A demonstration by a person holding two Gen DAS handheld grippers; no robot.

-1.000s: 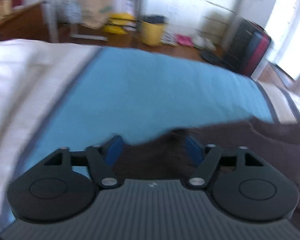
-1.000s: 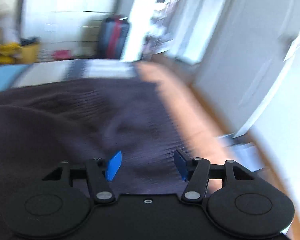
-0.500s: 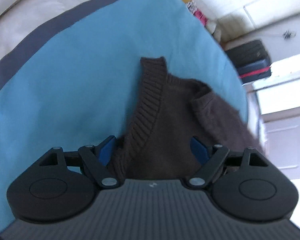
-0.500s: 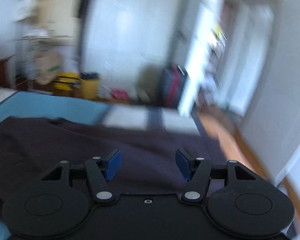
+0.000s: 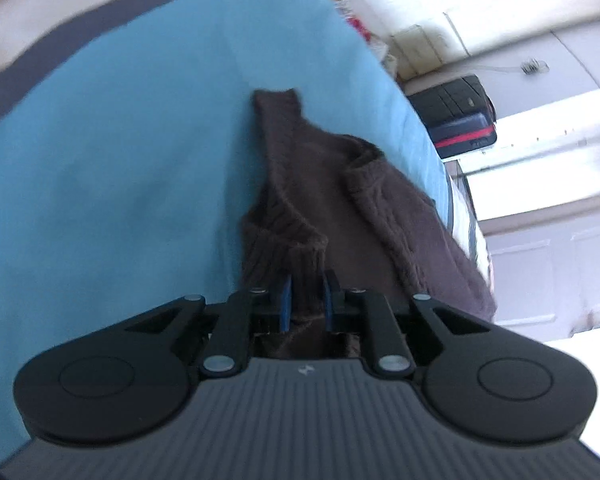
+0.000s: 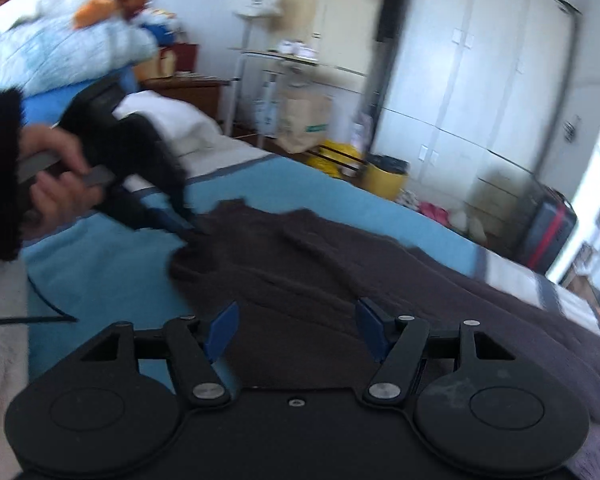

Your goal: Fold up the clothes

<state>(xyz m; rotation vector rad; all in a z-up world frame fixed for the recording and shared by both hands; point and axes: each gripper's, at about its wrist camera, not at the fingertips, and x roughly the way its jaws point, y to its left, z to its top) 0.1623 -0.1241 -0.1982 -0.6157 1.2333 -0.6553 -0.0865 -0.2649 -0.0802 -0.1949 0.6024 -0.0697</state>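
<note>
While a dark brown knitted sweater [image 6: 340, 276] lies spread across a bed [image 6: 112, 280] covered in blue sheeting, a person works at it with a handheld gripper in each hand. Behind the bed, white wardrobe doors [image 6: 472, 92] fill the far wall, with a black and red suitcase [image 6: 546, 232] and a yellow bin [image 6: 384, 178] on the floor below them.

At the garment's far corner, the left gripper [image 5: 305, 298] is closing its blue fingers [image 5: 286, 300] on a ribbed band of the knit, which stands bunched between them and looks pinched. The left hand [image 6: 56, 176], in a dark fuzzy sleeve, is seen from the right wrist camera squeezing that tool's handle.

Nearer the camera, the right gripper [image 6: 296, 330] hangs over the sweater's body, its fingers apart and opening wider, nothing clamped between them, only the cloth lying below.

By its look the sweater is soft, thick and limp: it should sag and drape when lifted, slide little on the sheet, and take no harm from a firm pinch. Ribbed hems and cuffs, being the firmest parts, seem the best places to take hold, with the second grip set on a matching edge so that the fold comes over evenly.
</note>
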